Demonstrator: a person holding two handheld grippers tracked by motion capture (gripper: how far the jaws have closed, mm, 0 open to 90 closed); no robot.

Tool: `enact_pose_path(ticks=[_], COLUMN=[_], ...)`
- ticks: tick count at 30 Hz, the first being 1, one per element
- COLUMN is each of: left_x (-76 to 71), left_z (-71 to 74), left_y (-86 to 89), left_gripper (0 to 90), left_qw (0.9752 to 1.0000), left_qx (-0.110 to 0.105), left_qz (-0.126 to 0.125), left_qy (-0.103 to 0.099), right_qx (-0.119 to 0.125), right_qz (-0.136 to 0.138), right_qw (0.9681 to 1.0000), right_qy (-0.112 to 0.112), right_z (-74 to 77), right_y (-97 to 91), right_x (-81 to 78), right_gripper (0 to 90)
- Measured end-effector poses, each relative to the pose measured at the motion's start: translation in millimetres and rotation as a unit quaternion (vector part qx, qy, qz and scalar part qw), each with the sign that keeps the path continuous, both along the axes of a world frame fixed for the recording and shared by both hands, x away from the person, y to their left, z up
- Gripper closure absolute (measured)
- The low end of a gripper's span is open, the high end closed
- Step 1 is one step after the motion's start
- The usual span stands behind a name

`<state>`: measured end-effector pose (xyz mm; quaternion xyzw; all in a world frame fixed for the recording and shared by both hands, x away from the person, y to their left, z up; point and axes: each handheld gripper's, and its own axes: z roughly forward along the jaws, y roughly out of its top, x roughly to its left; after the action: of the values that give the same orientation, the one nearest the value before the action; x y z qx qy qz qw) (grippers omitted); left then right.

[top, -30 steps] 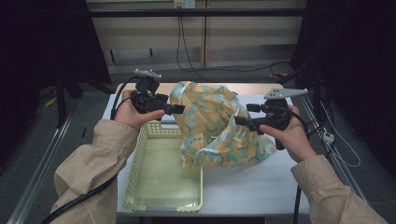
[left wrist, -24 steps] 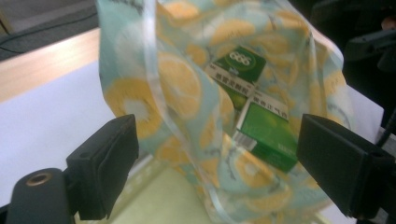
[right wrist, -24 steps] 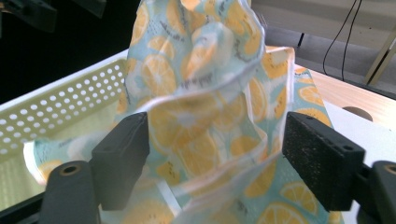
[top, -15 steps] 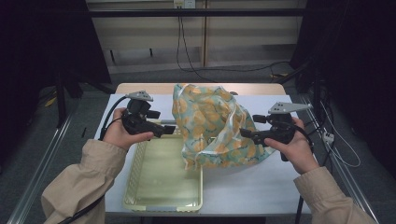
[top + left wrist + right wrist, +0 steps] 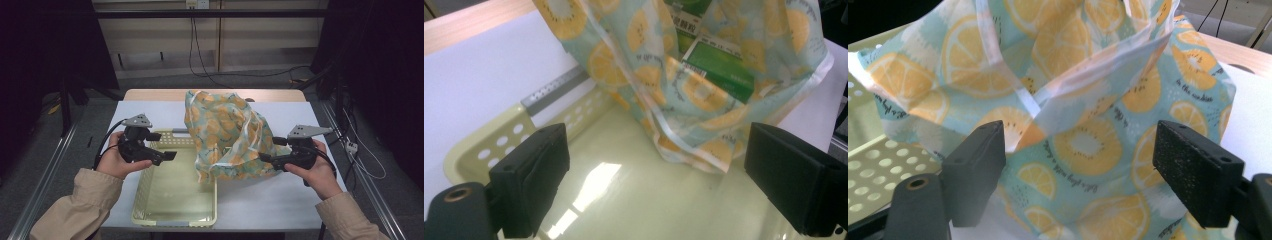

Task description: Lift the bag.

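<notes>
A translucent bag (image 5: 225, 135) printed with lemon slices stands slumped on the white table, its lower left corner hanging over the right rim of a pale yellow basket (image 5: 175, 221). Green boxes (image 5: 719, 65) show through the bag (image 5: 634, 60). My left gripper (image 5: 167, 156) hovers over the basket (image 5: 489, 145), left of the bag, open with nothing between its jaws. My right gripper (image 5: 263, 158) is at the bag's right side. Its jaws have just been opening and stand wide, with the bag's cloth (image 5: 1088, 145) just ahead of them and no pad pressing on it.
The white table cover (image 5: 280, 200) has bare room in front of the bag and at the right. A strip of bare wood (image 5: 150, 94) runs along the far edge. Cables (image 5: 360, 155) hang off the table's right side. Metal rails flank the table.
Both hands have dropped lower and drawn back toward the near side. The left gripper has moved away from the bag, over the basket. The bag has sunk and settled on the table.
</notes>
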<state>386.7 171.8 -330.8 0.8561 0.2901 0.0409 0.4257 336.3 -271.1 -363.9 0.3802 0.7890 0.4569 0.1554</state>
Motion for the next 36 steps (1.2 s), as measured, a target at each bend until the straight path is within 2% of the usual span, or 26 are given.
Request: enact_pose_path(ticks=[20,29,33,36], left_x=[-24.9,-30.8,-35.1,-37.8], left_z=[-24.5,-35.7,-39.2,-41.7], left_y=[36.7,53.1,59.4,63.8], left_gripper=[8.6,8.2,8.1,8.2], left_qw=[0.9997,0.9990,0.9989,0.9984], left_qx=[-0.006,-0.019,-0.021,-0.029], left_qz=[0.024,0.038,0.042,0.048], left_qy=[0.006,0.013,0.007,0.005], right_qx=[-0.009,-0.015,-0.012,-0.019], right_qz=[-0.005,-0.005,-0.007,-0.008], right_qw=[0.9999,0.9999,0.9999,0.9998], right_qy=[0.005,0.003,0.001,-0.003], right_z=[-26.6,-34.5,-37.3,-39.3], right_y=[-12.2,-14.5,-15.8,-15.7], right_x=[-24.7,-33.5,-35.8,-37.9], right_gripper=[21.4,21.5,21.4,21.4])
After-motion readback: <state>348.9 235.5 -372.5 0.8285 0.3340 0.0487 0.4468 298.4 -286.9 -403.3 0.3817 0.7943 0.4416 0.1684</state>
